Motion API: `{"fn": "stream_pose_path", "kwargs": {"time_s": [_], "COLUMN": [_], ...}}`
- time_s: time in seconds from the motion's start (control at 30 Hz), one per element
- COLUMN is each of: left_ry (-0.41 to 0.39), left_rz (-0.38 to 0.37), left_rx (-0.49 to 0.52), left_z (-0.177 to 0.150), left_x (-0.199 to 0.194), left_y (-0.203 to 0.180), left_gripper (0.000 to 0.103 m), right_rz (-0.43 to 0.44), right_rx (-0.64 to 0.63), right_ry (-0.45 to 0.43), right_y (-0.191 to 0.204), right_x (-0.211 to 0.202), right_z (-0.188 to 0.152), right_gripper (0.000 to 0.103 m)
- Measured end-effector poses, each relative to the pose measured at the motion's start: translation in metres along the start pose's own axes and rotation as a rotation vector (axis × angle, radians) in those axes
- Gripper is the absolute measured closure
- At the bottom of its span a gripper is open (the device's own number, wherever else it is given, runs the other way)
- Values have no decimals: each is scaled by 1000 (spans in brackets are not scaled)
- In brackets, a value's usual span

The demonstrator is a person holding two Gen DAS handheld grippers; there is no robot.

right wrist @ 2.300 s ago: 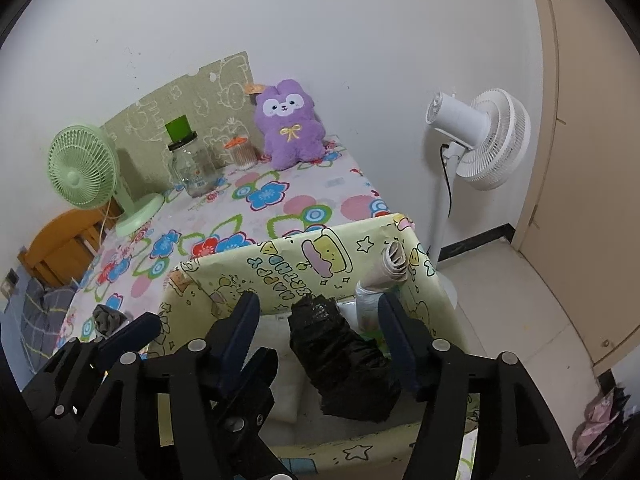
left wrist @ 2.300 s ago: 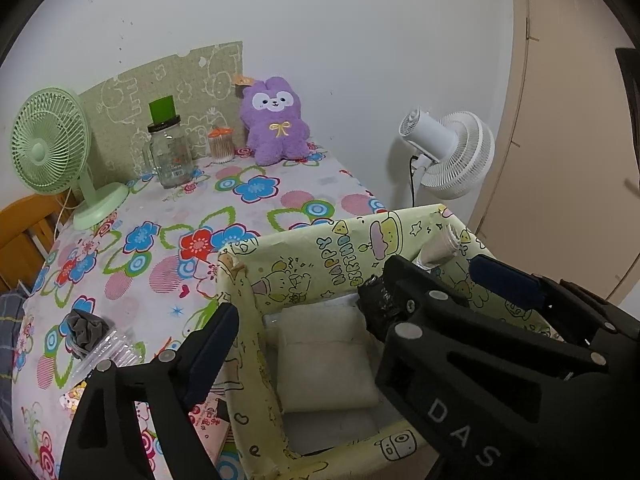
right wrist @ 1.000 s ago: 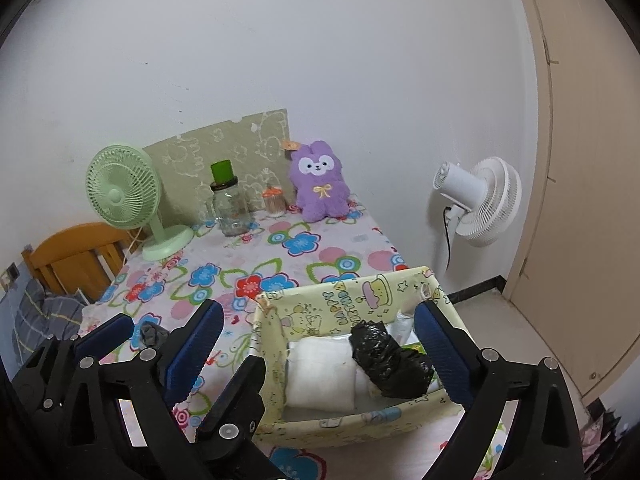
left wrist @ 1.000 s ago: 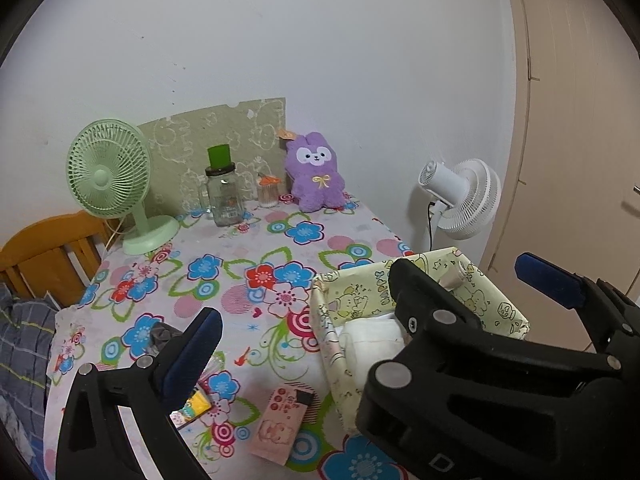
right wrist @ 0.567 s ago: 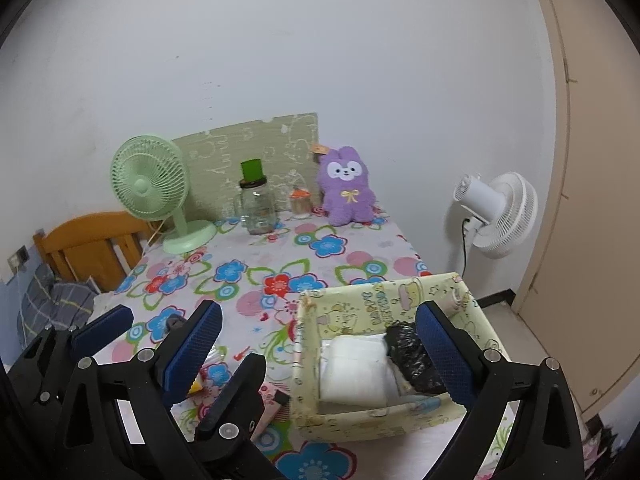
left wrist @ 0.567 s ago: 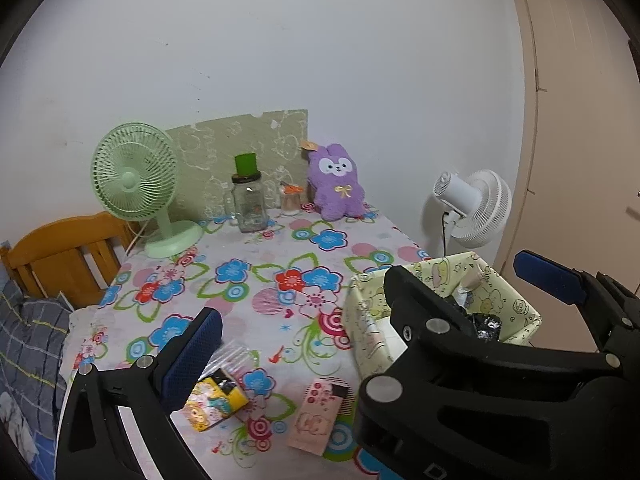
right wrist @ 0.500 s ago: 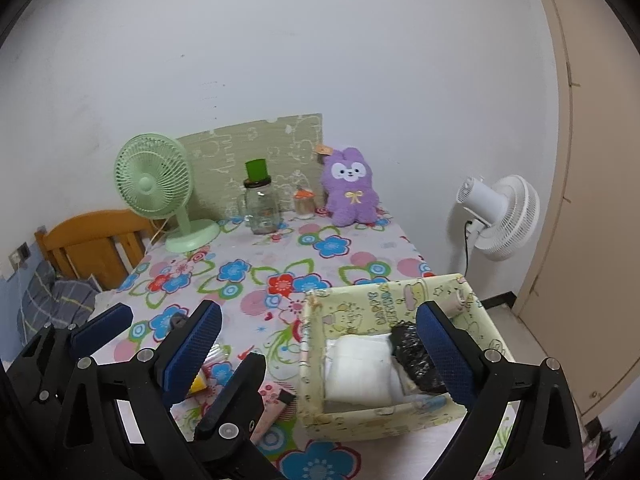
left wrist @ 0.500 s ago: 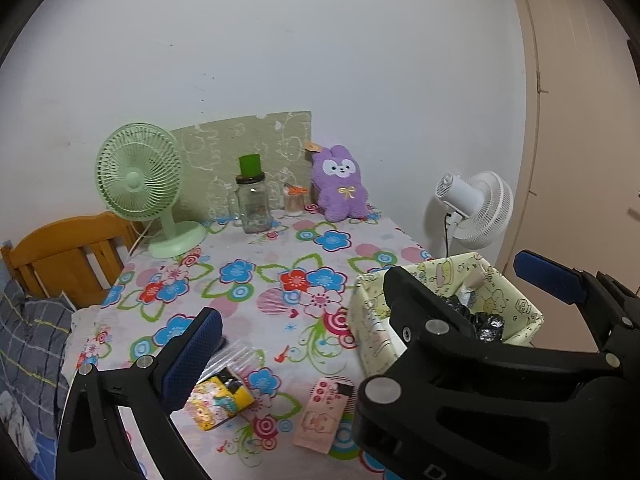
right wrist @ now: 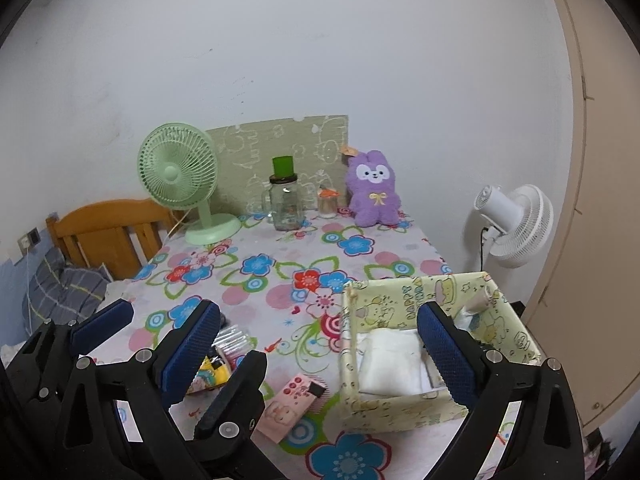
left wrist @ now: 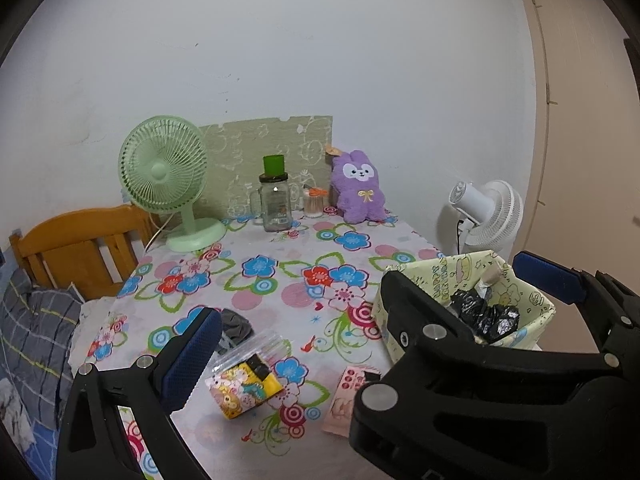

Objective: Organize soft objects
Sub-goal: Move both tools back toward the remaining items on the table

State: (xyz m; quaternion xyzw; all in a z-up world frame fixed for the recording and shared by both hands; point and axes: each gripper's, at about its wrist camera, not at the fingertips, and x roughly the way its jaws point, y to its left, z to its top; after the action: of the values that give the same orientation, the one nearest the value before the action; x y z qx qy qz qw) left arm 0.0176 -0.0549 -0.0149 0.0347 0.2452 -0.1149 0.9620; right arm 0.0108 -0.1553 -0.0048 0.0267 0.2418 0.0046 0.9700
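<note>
While both hand-held grippers, left [left wrist: 368, 300] and right [right wrist: 316, 344], are hovering wide and empty, the dark cloth [left wrist: 236, 328], probably next, is lying well left of the yellow box [right wrist: 416, 408].

Purple plush bunny [right wrist: 374, 189], mint-green fan [right wrist: 178, 174], flower-patterned tablecloth [right wrist: 260, 268]

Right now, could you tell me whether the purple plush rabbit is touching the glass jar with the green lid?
Apart. The right wrist view shows the purple plush rabbit and the glass jar separated by tablecloth, with a small orange-capped container between them.
</note>
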Motion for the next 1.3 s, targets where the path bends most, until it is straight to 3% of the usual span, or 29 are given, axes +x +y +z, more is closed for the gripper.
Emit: {"fn": "stream_pose_path", "kwargs": {"time_s": [0.37,0.7,1.3], "left_ry": [20,76,187], "left_rz": [18,34,91], "left_rx": [-19,-38,-73], "left_z": [-26,-50,-89], "left_x": [10,25,61], "left_y": [18,33,60], "left_gripper": [1,2,4], "right_rz": [40,75,43], "right_rx": [-27,-29,-12], "right_ry": [24,75,211], "right_y": [17,33,51], "right_x": [16,36,84], "right_z": [-23,-47,-85], "right_gripper": [3,14,23]}}
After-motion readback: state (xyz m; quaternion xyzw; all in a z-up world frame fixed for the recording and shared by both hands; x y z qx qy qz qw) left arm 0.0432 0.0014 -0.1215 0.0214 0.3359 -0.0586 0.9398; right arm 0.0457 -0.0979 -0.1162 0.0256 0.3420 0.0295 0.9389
